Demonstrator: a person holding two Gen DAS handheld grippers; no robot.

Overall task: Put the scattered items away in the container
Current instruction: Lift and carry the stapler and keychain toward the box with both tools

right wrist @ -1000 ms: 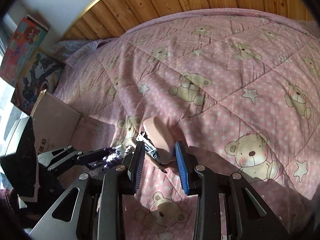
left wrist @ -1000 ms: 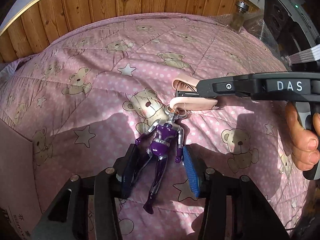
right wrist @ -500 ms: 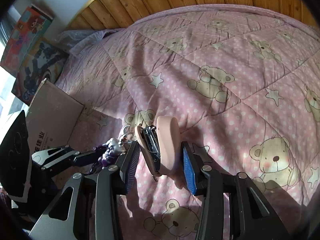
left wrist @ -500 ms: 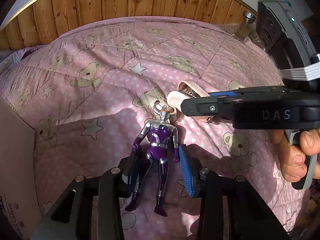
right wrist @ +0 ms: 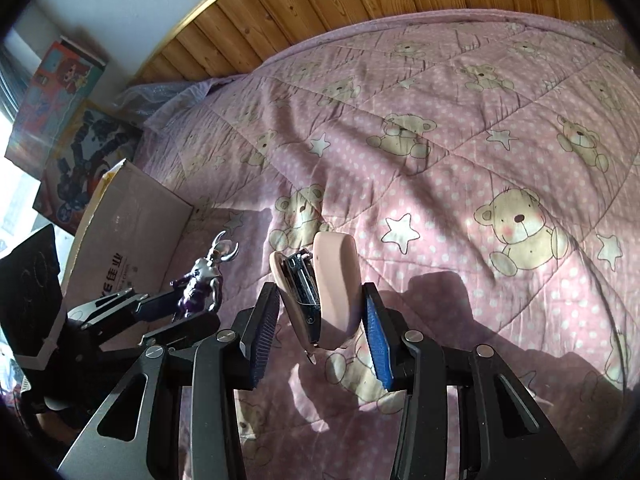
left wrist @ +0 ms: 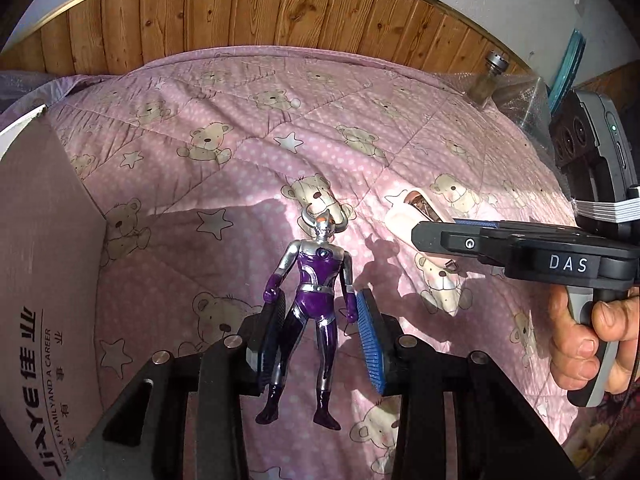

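Pink quilt [left wrist: 248, 184]; cardboard box [left wrist: 44, 280] cropped

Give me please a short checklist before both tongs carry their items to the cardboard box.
1. Left tongs closed on purple figure: ok, pads press its legs.
2. Right tongs closed on pink stapler: ok, held between pads.
3. Both items lifted off the quilt: ok, shadows fall apart from them.
4. Cardboard box within view at the left: ok.
5. Box inside free for items: cannot tell, interior hidden.
6. Stapler is gaping open, may shift: not ok.
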